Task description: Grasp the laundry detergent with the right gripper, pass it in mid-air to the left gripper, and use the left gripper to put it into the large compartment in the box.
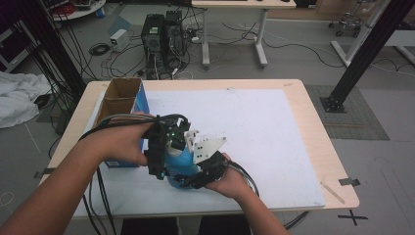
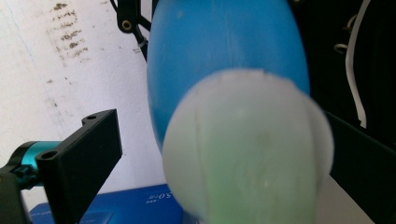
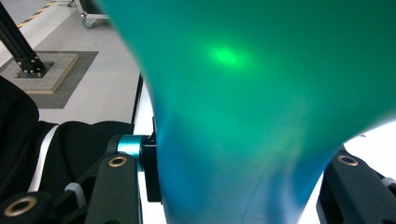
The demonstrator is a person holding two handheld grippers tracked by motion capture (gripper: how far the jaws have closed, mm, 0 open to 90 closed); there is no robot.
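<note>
The right gripper (image 1: 188, 181) is clamped on the blue bottle (image 1: 180, 164) — in the right gripper view its two black jaws press in on either side of the bottle's (image 3: 243, 116) narrow part, which pinches inward between them. The left gripper (image 1: 164, 147) has its jaws apart around the bottle's other end: in the left gripper view the pale round cap (image 2: 247, 149) sits between them, one jaw standing clear of it with white surface showing in the gap, the other close against its far side (whether that one touches, I cannot tell). The bottle is held up over the near part of the white mat (image 1: 254, 127), just beside a blue box (image 1: 142, 105) with open cardboard compartments. The near edge of the table (image 1: 313, 112) lies close below the hands; the mat's middle and far side lie open. Hands and gripper bodies cover most of the bottle in the high view, and both gripper views are too close and blurred — the cap's detail and any label are unreadable.
</note>
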